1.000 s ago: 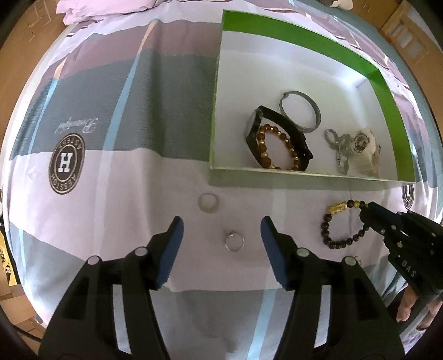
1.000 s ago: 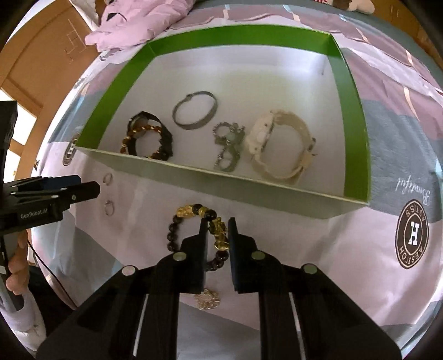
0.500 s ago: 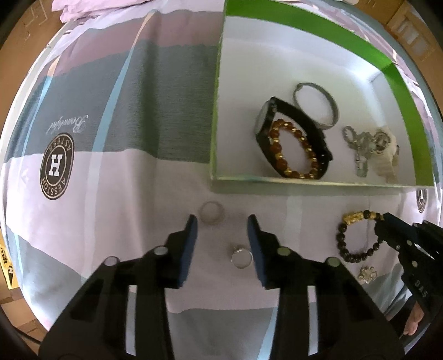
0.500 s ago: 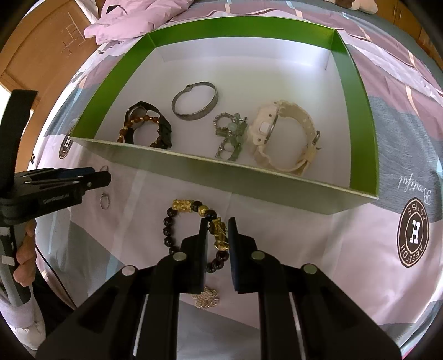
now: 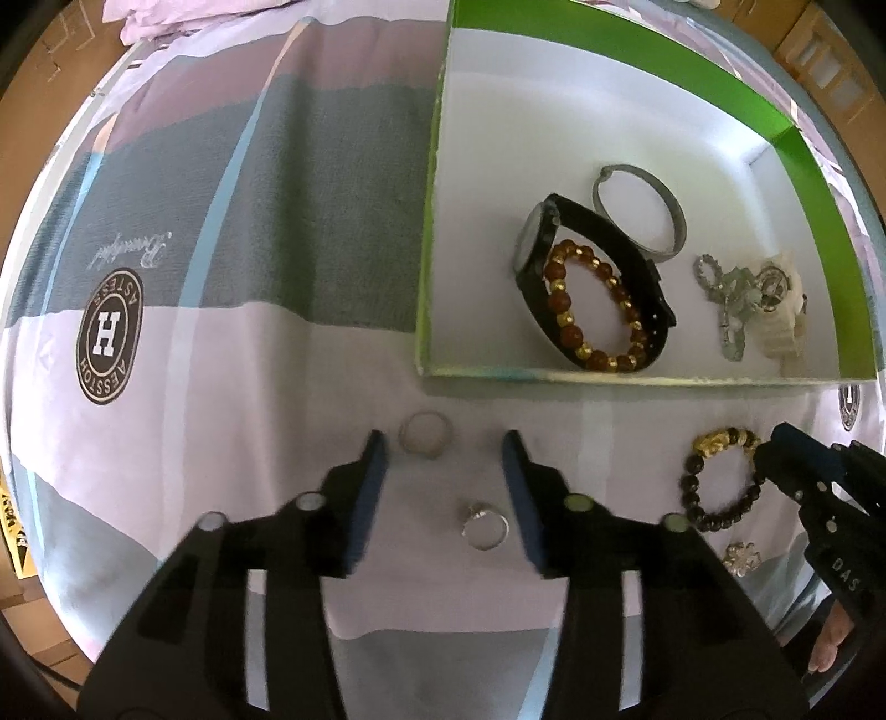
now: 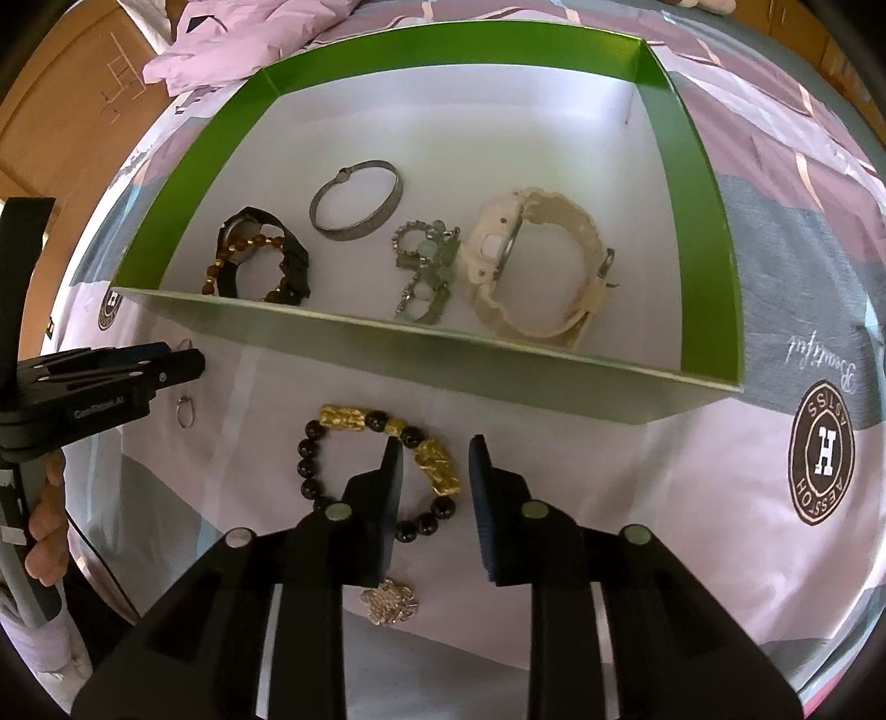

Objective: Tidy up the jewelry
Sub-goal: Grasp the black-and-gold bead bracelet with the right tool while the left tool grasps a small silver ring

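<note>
Bedsheet (image 5: 232, 387) work surface, green box (image 6: 703, 232) at the far side. Pickup step. Right gripper (image 6: 432, 476): jaws spread astride beaded bracelet (image 6: 382, 471). Left gripper (image 5: 443, 476): spread near two rings (image 5: 484, 529). Next: close, lift, transfer into box.

There were two watches (image 6: 534, 266) (image 5: 587, 271), two bead bracelets (image 6: 382, 471) (image 5: 595, 310), one bangle (image 6: 357, 199), two rings (image 5: 425, 433) (image 5: 486, 529), one brooch (image 6: 389, 601) and one box (image 6: 703, 221).

A striped bedspread (image 5: 232, 232) with a round "H" logo (image 5: 109, 337) lies under rumpled pink bedding (image 6: 221, 41).
</note>
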